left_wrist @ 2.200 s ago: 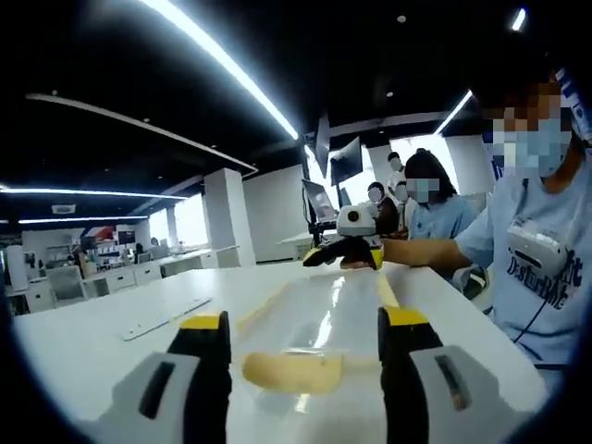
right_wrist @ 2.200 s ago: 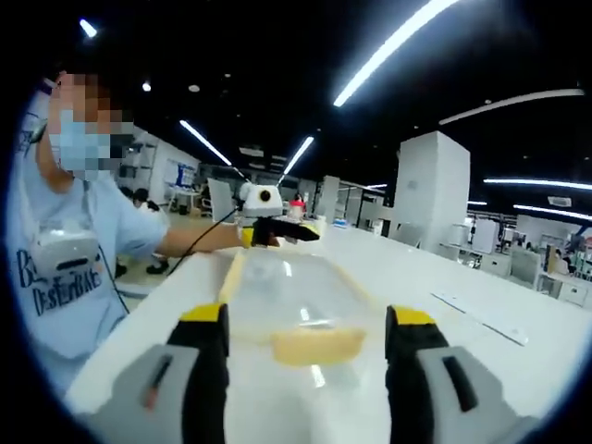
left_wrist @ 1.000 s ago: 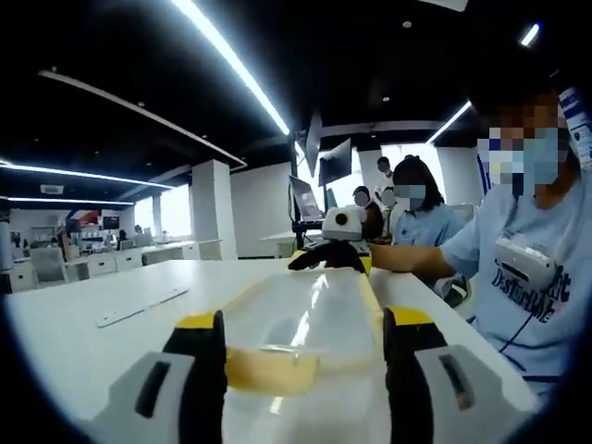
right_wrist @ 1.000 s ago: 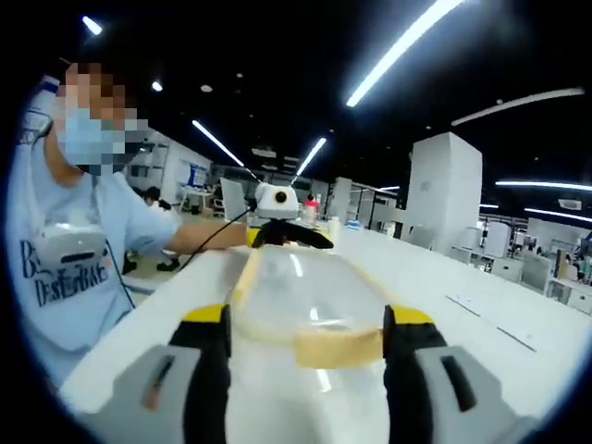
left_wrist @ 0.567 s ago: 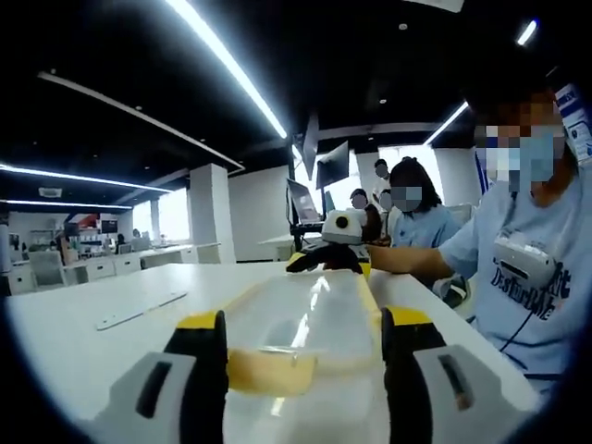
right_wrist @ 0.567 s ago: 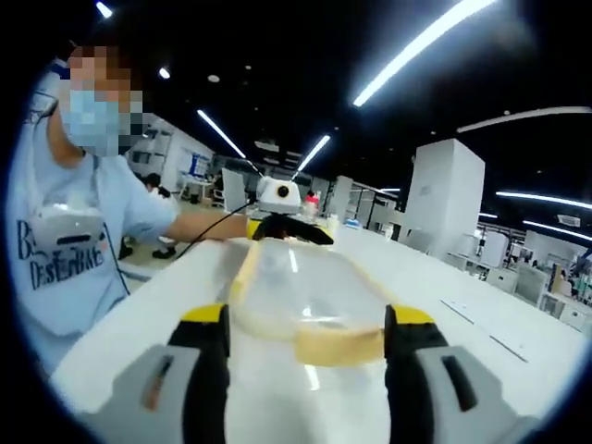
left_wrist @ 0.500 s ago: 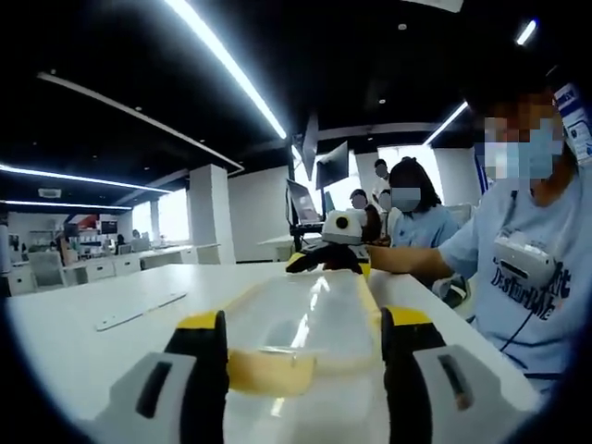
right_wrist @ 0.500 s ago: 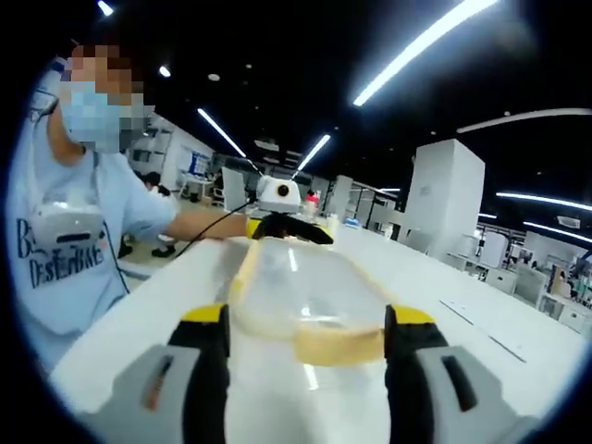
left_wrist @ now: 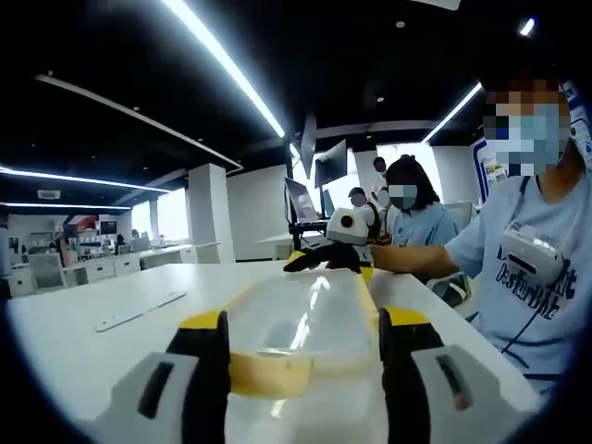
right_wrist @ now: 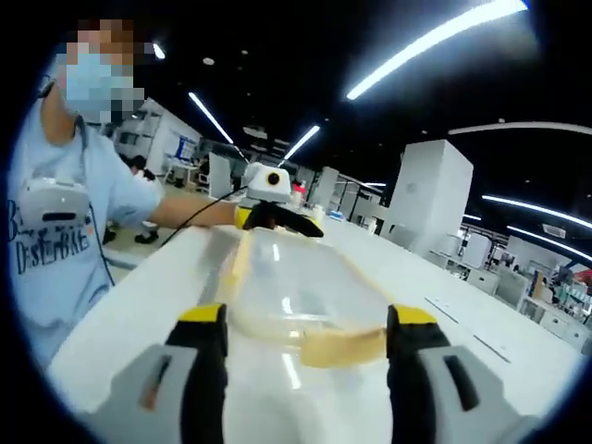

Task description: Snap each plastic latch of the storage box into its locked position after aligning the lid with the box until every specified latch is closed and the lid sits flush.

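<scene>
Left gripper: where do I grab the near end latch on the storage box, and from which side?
Take the yellow latch by its two short ends, coming straight in from the box's end along the lid. It lies crosswise as a wide, flat tab between the left gripper's open jaws, so they likely only need to close.

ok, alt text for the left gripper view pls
The left gripper is open with its jaws on either side of the yellow end latch of a clear-lidded storage box on a white table. At the box's far end is the right gripper, held by a person in a light blue shirt.
</scene>
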Demonstrator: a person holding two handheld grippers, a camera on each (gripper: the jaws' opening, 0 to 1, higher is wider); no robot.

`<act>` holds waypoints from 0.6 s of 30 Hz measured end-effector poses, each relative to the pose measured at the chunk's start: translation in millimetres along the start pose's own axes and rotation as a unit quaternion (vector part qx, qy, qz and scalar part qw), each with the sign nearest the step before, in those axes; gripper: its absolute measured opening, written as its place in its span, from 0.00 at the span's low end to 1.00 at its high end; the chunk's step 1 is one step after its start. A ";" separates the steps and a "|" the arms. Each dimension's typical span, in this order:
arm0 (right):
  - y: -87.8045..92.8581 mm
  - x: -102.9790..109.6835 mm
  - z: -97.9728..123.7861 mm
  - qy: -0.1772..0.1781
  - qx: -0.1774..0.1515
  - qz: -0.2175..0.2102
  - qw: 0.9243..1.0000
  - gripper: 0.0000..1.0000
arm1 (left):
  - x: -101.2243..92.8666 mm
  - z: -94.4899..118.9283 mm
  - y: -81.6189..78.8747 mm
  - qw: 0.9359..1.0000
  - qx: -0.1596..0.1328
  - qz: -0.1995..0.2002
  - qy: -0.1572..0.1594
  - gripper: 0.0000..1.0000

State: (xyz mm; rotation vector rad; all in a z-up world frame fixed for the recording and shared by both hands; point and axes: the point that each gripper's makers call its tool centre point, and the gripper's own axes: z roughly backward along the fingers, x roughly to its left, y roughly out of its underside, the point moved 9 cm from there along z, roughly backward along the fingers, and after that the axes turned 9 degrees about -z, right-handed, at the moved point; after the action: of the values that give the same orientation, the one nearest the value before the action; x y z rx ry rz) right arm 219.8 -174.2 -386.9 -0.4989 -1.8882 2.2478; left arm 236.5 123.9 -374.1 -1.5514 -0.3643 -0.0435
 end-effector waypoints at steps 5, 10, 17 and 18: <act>-1.1 0.6 8.5 0.039 -0.010 -0.001 0.999 0.81 | 0.9 0.6 -2.7 1.000 0.013 -0.014 -0.011 0.78; -0.7 4.2 13.0 0.073 -0.014 0.002 0.997 0.84 | -3.4 4.6 -2.1 0.995 0.034 -0.051 -0.074 0.99; 3.8 14.4 6.5 0.113 0.014 0.023 0.993 0.88 | -20.9 17.1 -4.7 0.989 0.009 -0.090 -0.117 0.92; 3.5 14.6 6.4 0.115 0.014 0.022 0.993 0.90 | -22.0 17.3 -4.0 0.989 0.009 -0.091 -0.118 0.91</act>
State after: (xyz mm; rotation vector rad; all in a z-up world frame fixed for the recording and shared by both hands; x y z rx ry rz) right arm 204.2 -175.9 -391.6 -0.7667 -1.7464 2.1342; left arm 211.2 136.3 -376.3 -1.5051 -0.6902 0.0017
